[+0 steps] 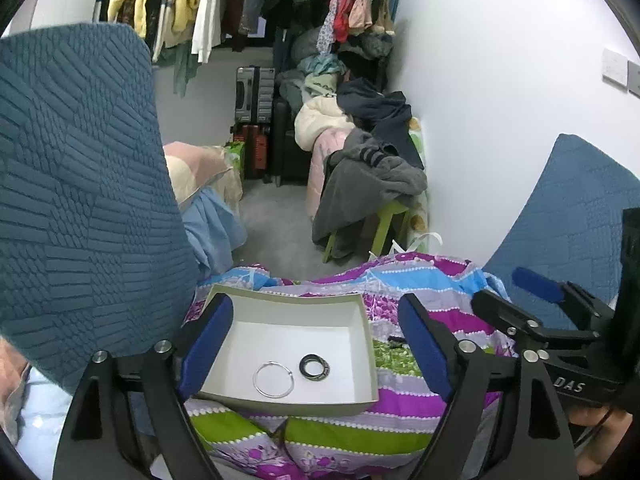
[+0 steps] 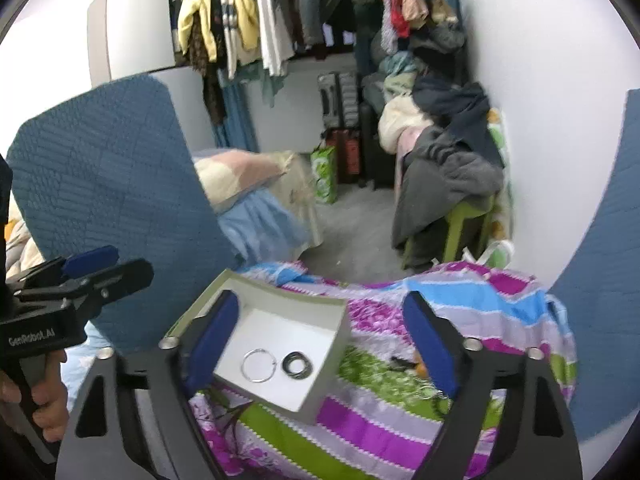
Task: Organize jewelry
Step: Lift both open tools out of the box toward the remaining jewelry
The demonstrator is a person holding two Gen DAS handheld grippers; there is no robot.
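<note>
**Two rings in the white box, both grippers wide and empty**

A thin silver hoop lay flat on the floor of the shallow white cardboard box, and just to its right sat a smaller dark ring, thicker and banded with a glossy look. The two were close but I could not tell whether they touched. From my right wrist view the same pair showed: the silver hoop to the left, the dark ring beside it, the box sitting skewed with a greyish-green outer wall and smooth white inside.

The box rested on a rumpled quilt of printed cotton, striped in purple, lime green, sky blue and lilac with white zigzag trim. Right of the box, on a green stripe, lay a small dark piece, too small to identify.

My left gripper stood wide open, its blue-padded fingers straddling the box and holding nothing. My right gripper was spread just as wide, also empty, its left pad over the box's near-left corner.

Quilted teal cushions with a stitched geometric texture rose at both sides. Beyond were a grey floor, heaped clothes on a lime-green stool, ribbed suitcases and a rail of hanging garments.
</note>
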